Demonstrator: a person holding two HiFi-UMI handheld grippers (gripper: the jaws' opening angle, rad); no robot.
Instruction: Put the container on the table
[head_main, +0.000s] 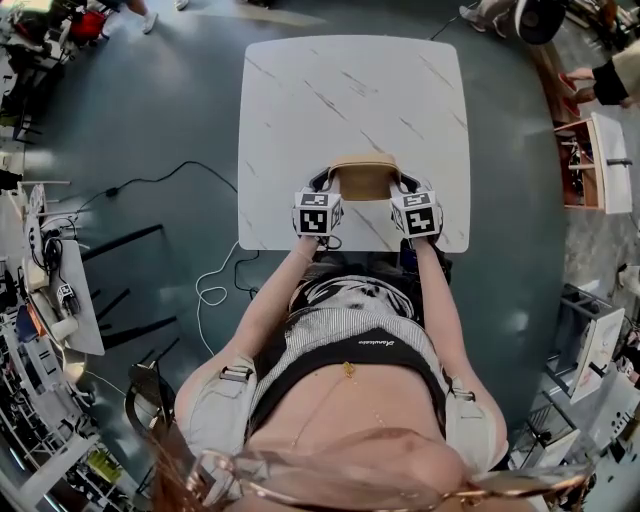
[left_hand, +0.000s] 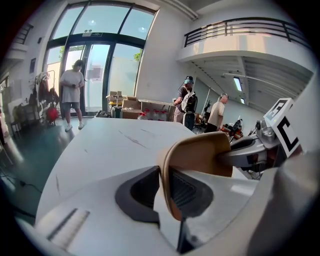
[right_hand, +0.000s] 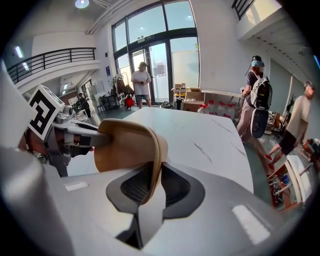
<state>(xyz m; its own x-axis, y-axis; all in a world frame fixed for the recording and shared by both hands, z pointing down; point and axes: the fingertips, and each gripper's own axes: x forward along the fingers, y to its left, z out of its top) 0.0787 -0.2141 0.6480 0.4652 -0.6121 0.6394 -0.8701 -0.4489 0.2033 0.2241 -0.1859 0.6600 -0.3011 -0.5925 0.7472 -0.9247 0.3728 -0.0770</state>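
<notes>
Left claw (head_main: 326, 183) and right claw (head_main: 408, 184) each clamped on tan container (head_main: 364, 176) rim, over white marbled table (head_main: 350, 90)

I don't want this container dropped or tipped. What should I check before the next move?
1. Left gripper shut on the rim of the tan rounded container: ok.
2. Right gripper shut on the opposite rim: ok.
3. Container over the white marble-patterned table, inside its near edge: ok.
4. Tabletop around it bare: ok.
5. Container's base touching the table: cannot tell.
</notes>
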